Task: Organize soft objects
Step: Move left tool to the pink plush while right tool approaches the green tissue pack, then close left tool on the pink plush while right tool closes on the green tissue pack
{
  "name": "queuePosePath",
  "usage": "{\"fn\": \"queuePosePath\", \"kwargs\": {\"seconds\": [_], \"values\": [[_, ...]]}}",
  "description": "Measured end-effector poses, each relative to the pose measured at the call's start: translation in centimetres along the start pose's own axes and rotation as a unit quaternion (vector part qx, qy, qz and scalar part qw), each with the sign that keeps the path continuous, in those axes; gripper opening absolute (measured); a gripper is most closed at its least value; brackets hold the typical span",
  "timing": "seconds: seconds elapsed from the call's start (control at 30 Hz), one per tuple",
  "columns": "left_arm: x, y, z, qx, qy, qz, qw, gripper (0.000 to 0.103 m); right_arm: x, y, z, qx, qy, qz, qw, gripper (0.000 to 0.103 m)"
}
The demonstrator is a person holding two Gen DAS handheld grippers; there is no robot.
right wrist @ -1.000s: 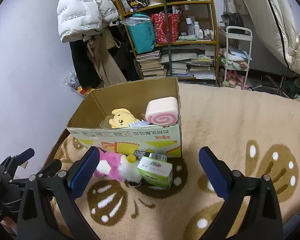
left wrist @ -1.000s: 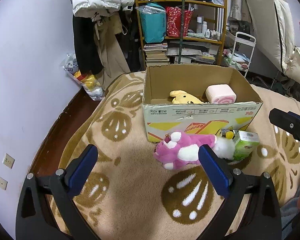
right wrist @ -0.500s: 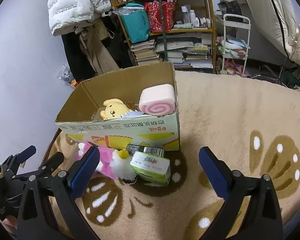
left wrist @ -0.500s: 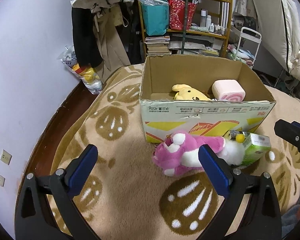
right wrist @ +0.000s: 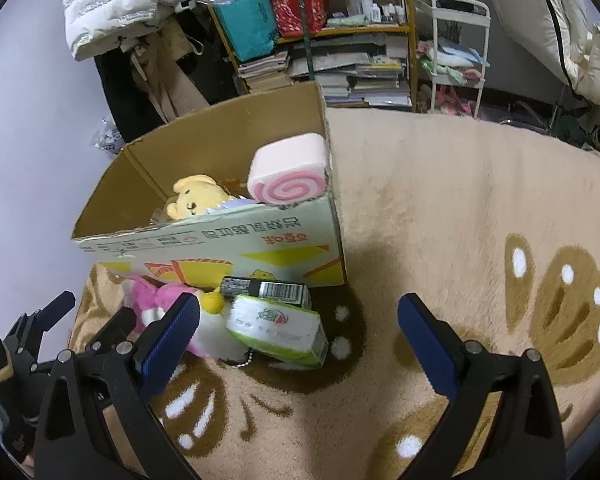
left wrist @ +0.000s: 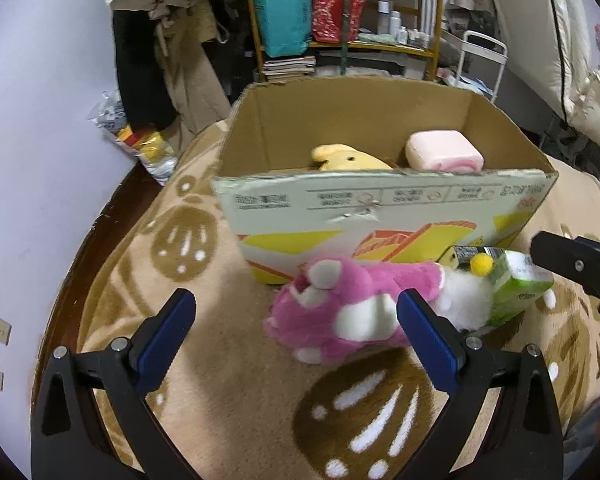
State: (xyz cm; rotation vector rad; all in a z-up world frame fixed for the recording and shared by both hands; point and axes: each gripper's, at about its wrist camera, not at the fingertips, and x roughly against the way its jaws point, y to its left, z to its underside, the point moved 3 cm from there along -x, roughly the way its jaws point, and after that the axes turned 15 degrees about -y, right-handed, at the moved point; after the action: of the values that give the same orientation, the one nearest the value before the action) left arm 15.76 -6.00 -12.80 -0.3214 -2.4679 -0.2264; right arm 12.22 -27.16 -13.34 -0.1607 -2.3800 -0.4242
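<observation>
change: both grippers had closed in on the toys over the last second | left gripper spread, empty, beside pink plush (on the blanket, against the cardboard box) | right gripper spread over green pack | meaning: pickup looked imminent, nothing grasped yet

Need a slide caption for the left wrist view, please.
Open left gripper approaching pink plush lying before the cardboard box.

no text on the cardboard box is readable.
</observation>
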Motion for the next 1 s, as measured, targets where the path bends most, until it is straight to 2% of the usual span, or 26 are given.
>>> {"fn": "queuePosePath", "kwargs": {"seconds": [0.2, 0.47, 0.73, 0.93, 1.0], "values": [[-1.2, -1.4, 0.9, -0.013, 0.008, 0.033, 0.9993, 0.099, -1.1, -0.3, 0.5, -0.006, 0.019, 0.005, 1.000, 0.103], [-2.4, -2.5, 1.7, -0.023, 0.025, 0.047, 0.9983, 0.099, -2.2, -0.4, 1.2, -0.011, 0.044, 0.009, 0.999, 0.103], [-3.4, -3.0, 2.3, -0.036, 0.039, 0.043, 0.9976, 0.099, -2.7, -0.1, 1.7, -0.015, 0.065, 0.006, 0.998, 0.103], [-4.1, -2.7, 2.2, -0.020, 0.043, 0.048, 0.9977, 0.100, -2.7, 0.3, 1.8, -0.019, 0.068, -0.008, 0.997, 0.093], [-4.4, -2.5, 2.3, -0.012, 0.047, 0.052, 0.9975, 0.100, -2.7, 0.3, 1.7, -0.021, 0.067, -0.008, 0.998, 0.083]]}}
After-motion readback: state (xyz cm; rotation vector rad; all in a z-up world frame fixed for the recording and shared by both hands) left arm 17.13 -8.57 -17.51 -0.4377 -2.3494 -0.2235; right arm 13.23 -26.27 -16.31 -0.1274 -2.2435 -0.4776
